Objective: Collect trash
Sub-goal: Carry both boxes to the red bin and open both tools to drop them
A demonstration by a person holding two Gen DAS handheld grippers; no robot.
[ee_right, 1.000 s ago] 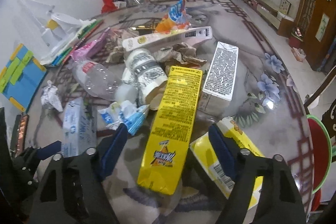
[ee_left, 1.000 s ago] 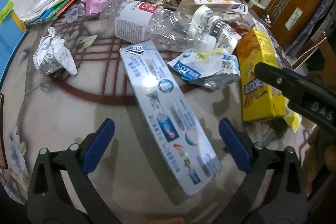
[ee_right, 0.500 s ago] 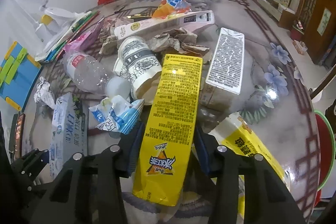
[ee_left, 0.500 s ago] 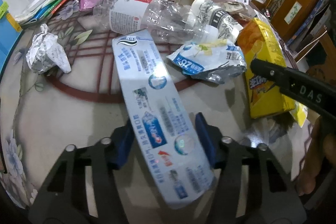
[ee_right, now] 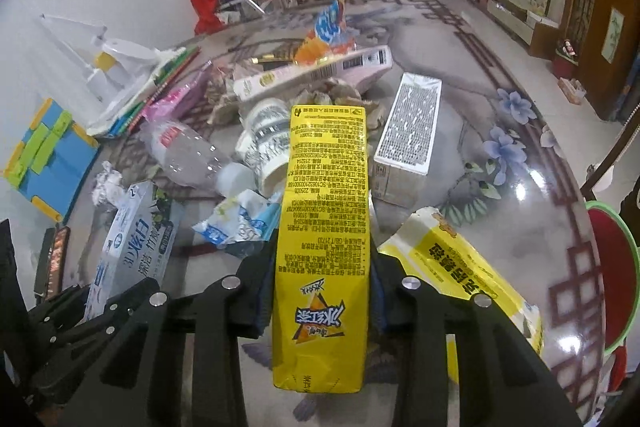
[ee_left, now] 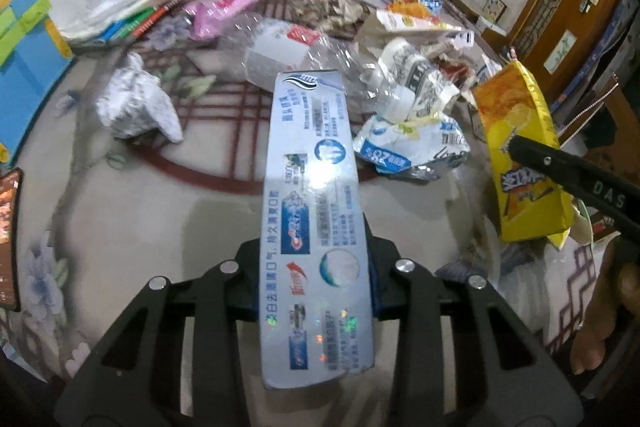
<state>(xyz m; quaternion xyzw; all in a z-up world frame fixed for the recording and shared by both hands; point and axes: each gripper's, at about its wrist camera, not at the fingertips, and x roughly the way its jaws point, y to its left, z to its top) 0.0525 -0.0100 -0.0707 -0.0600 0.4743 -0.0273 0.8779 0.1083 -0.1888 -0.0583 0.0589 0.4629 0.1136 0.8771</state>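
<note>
My left gripper (ee_left: 314, 281) is shut on a long blue-white toothpaste box (ee_left: 312, 187) and holds it lifted off the table; the box also shows in the right wrist view (ee_right: 132, 247). My right gripper (ee_right: 320, 301) is shut on a yellow snack box (ee_right: 324, 227), raised above the table; the same box shows at the right of the left wrist view (ee_left: 520, 163). Other trash lies on the round table (ee_left: 120, 227): a clear plastic bottle (ee_left: 296, 51), a crumpled blue-white wrapper (ee_left: 408, 151), a paper cup (ee_left: 416, 79) and a foil ball (ee_left: 136, 107).
A white carton (ee_right: 412, 131), a second yellow box (ee_right: 452, 259), a long white box (ee_right: 312, 75) and an orange-blue snack bag (ee_right: 328, 35) lie beyond. Blue-green blocks (ee_right: 44, 155), pencils and a white stand (ee_right: 108, 63) sit at the left. A red chair (ee_right: 612, 283) stands right.
Both grippers have closed, the left on the toothpaste box and the right on the yellow snack box, and each has raised its box off the table.
</note>
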